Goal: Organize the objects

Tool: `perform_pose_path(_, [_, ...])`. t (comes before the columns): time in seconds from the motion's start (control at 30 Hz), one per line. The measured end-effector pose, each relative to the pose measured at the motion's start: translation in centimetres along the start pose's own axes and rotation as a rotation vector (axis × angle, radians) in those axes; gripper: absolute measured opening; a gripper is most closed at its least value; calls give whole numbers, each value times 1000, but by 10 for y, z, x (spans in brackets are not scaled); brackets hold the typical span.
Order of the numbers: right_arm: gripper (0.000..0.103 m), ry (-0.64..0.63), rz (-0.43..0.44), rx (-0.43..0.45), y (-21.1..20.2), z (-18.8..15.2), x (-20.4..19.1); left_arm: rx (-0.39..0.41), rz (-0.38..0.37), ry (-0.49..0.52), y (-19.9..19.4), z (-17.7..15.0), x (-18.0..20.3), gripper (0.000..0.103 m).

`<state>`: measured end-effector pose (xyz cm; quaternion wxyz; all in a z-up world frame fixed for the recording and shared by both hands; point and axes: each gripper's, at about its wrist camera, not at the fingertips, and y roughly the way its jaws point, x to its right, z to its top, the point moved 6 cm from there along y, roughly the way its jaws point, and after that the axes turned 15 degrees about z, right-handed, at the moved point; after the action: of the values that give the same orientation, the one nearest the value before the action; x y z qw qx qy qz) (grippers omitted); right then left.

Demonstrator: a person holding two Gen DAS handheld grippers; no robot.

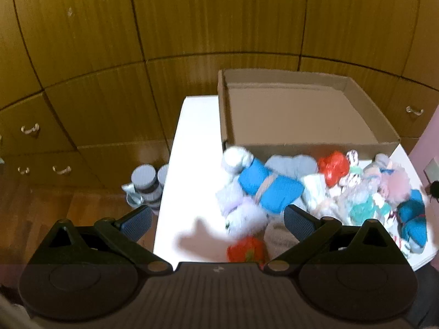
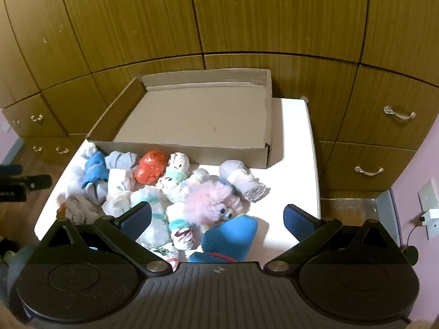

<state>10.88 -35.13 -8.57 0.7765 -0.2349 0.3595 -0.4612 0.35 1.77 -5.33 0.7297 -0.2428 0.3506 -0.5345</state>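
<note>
Cardboard box: empty, open-topped, at the table's far side, presumably the destination.
Rolled socks and soft toys: heaped just before the box's near wall, awaiting sorting.
Left gripper, right gripper: fingers spread wide, empty, above the heap.
Legible writing: none.

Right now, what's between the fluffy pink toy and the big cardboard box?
In the right wrist view, a rolled white cloth bundle lies between the fluffy pink toy and the cardboard box, with bare white table beside it.
</note>
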Motion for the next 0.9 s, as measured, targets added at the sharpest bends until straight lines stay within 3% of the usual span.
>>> perform_pose_path(0.4, [102, 43, -16, -38, 10, -37, 16, -38, -1, 55, 19, -43, -3, 98])
perform_pose_path(0.5, [102, 50, -16, -31, 13, -42, 18, -27, -34, 44, 21, -47, -2, 100])
perform_pose_path(0.63, [102, 55, -8, -43, 22, -45, 20, -24, -26, 74, 24, -50, -2, 99])
perform_pose_path(0.8, [99, 58, -11, -52, 30, -49, 24, -42, -29, 91, 32, -56, -6, 88])
perform_pose_path(0.9, [95, 68, -14, -53, 34, -50, 28, -40, -54, 88, 35, -58, -5, 86])
